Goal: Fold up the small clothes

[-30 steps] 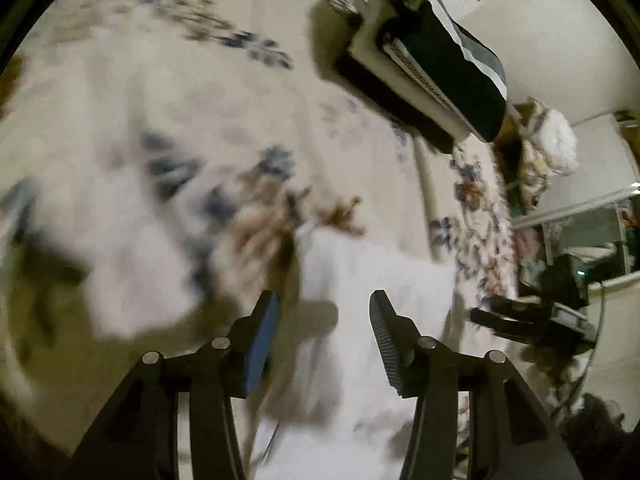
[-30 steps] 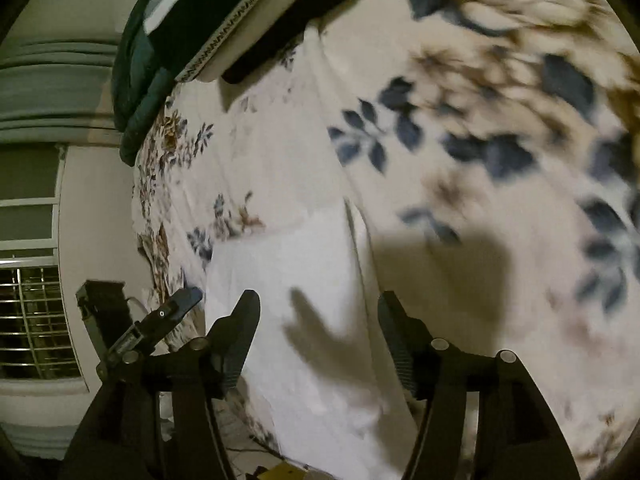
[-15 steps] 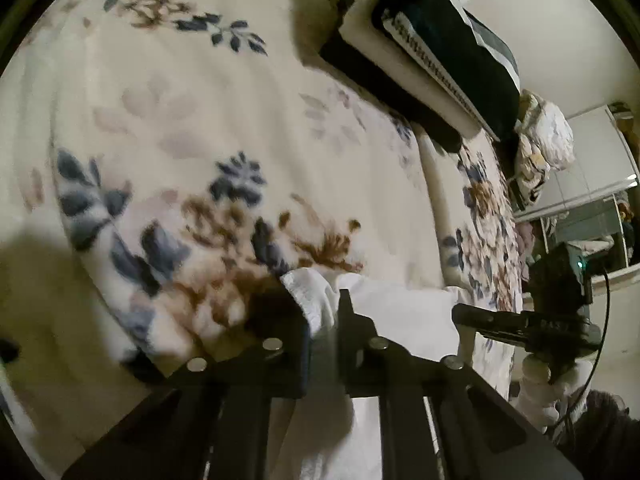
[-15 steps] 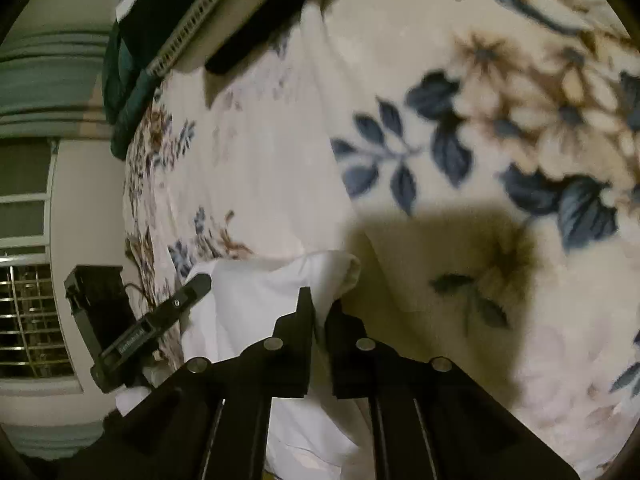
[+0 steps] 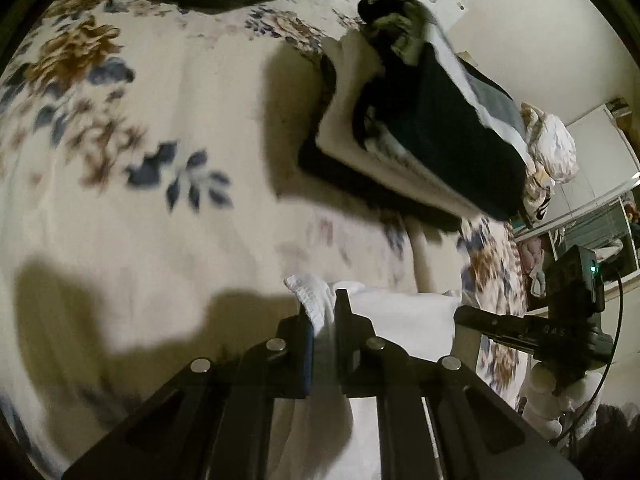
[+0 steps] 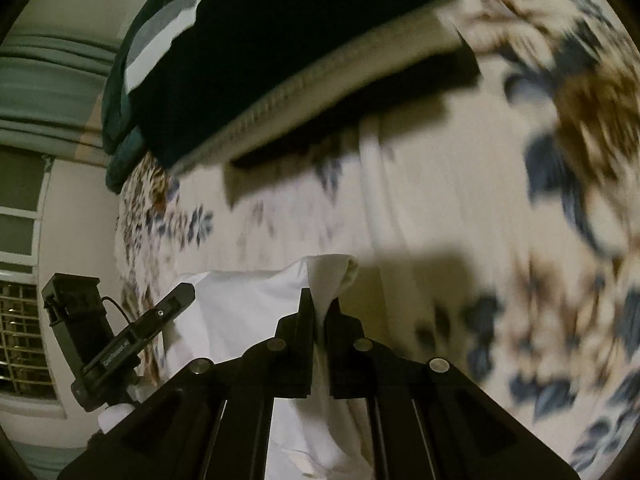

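The left tool [image 5: 323,312] is pinched onto a ribbed corner of the white garment [image 5: 404,320], and the right tool [image 6: 319,310] clamps another bunched corner of the same cloth [image 6: 248,312]. The garment hangs between them above the floral blanket [image 5: 140,184] on the bed. Ahead, a wide stretch of blanket lies bare up to a stack of folded clothes [image 5: 424,136], dark pieces over pale ones. Past the bed's edge stands a black camera on a stand [image 5: 576,316].

A floral blanket [image 5: 168,240] covers the bed; a window [image 6: 20,312] shows at left.
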Motion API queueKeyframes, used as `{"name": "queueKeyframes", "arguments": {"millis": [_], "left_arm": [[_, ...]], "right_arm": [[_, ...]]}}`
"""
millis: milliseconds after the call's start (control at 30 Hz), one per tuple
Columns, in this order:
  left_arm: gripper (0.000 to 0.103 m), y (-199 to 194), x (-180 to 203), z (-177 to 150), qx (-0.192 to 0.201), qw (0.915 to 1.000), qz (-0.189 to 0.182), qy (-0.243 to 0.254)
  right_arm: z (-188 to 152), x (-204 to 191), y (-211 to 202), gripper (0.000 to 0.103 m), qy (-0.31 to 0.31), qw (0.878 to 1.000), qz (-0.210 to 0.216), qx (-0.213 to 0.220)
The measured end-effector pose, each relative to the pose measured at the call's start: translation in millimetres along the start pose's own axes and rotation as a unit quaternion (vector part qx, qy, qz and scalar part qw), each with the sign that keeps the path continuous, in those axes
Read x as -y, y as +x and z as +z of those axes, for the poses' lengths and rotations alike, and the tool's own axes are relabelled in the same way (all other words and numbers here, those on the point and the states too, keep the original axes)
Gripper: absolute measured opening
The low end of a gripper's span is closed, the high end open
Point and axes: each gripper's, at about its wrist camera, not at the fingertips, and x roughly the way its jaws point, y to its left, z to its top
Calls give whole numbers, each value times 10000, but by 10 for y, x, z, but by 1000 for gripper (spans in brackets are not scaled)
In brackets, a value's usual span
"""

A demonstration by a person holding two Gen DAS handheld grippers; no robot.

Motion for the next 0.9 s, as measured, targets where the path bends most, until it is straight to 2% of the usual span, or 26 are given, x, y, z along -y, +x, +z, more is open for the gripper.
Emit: {"name": "queueKeyframes", "arguments": {"millis": [33,100,167,200,233,267,333,433,567,667,733,800,833,867,900], "left_arm": [[11,71,-55,73,-143,9999,8,-83],[11,153,-147,104,-440,9988,14,-233],[13,104,-186,29,-550,9982,38,-224],[14,8,-201,-62,-515,9984,32,-220],[17,-70,-220,-139,-491,9984,-3,-264],[26,-157,-245,-227,-474,9983,-27,-344],[43,-371,-318,-468,-378,9975,-44,-595],[45,-539,-373,-764,-351,9936,-177,-1061],[45,-483,-335,-910,-451,9902,-216,-1307],[44,-363,-320,-920,-409,9877,-34,-1506],[41,-367,-300,-910,-211,9876,27,-1558],[10,-409,-285,-899,-21,9875,119,-1573],[10,-427,-283,-898,19,9871,122,-1595],[9,-443,-280,-905,76,9866,84,-1626],[7,-472,-272,-919,129,9866,65,-1624]], "right_arm": [[59,-15,38,5,1,10000,-79,-43],[149,9,174,6,105,9989,-207,-406],[113,47,184,11,200,9976,-341,-567],[41,71,129,16,240,9974,-312,-596],[-39,97,67,33,281,9974,-298,-590],[-139,121,-17,44,317,9978,-271,-524],[-381,164,-183,45,332,9983,-326,-346],[-743,267,-305,45,571,9970,-427,-304],[-1159,460,-262,45,1285,9904,-76,-507],[-1319,564,-116,45,1709,9834,153,-598],[-1362,599,-12,45,1922,9790,383,-559],[-1363,560,8,45,1770,9833,235,-352],[-1369,540,5,35,1722,9846,203,-241],[-1376,517,-15,18,1690,9853,229,-123],[-1377,473,-39,14,1621,9866,207,-35]]}}
